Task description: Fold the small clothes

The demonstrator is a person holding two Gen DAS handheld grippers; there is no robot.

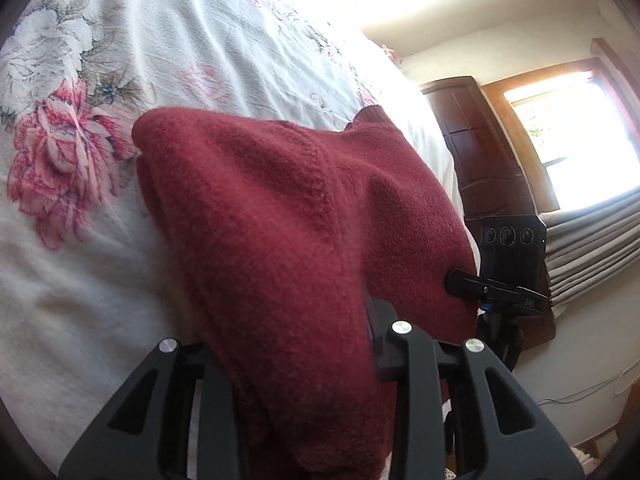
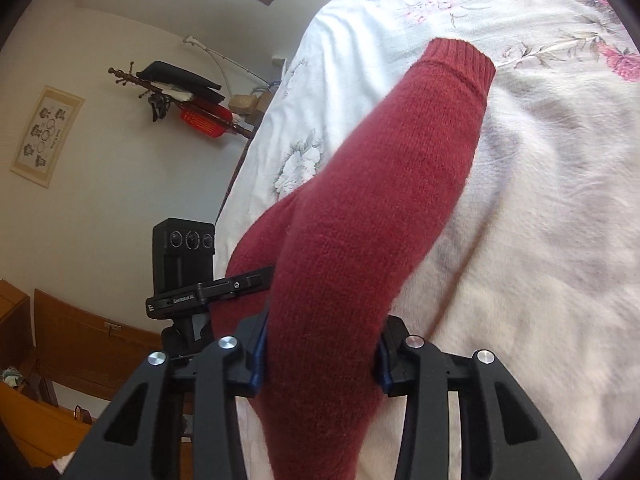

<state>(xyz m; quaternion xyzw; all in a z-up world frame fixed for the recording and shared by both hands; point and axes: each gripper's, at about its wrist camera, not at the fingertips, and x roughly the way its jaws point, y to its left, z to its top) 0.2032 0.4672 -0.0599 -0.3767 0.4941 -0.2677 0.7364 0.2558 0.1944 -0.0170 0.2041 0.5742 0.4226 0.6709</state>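
Note:
A dark red knit sweater (image 1: 272, 208) lies bunched on a white floral bedspread (image 1: 192, 32). In the left wrist view its fabric drapes over my left gripper (image 1: 304, 360), which is shut on the sweater. Only the right finger (image 1: 382, 344) shows; cloth hides the other. In the right wrist view a sleeve of the sweater (image 2: 384, 208) stretches away over the bedspread (image 2: 540, 200) to a ribbed cuff (image 2: 460, 64). My right gripper (image 2: 322, 356) is shut on the sleeve's thick near end, with blue pads (image 2: 260, 356) pressed against both sides.
A black camera on a clamp mount (image 1: 508, 240) (image 2: 188, 248) stands just off the bed's edge beside the sweater. Beyond it are a dark wooden cabinet (image 1: 480, 152), a bright window (image 1: 568, 120), a wall rack with bags (image 2: 184, 92) and a wooden bench (image 2: 80, 340).

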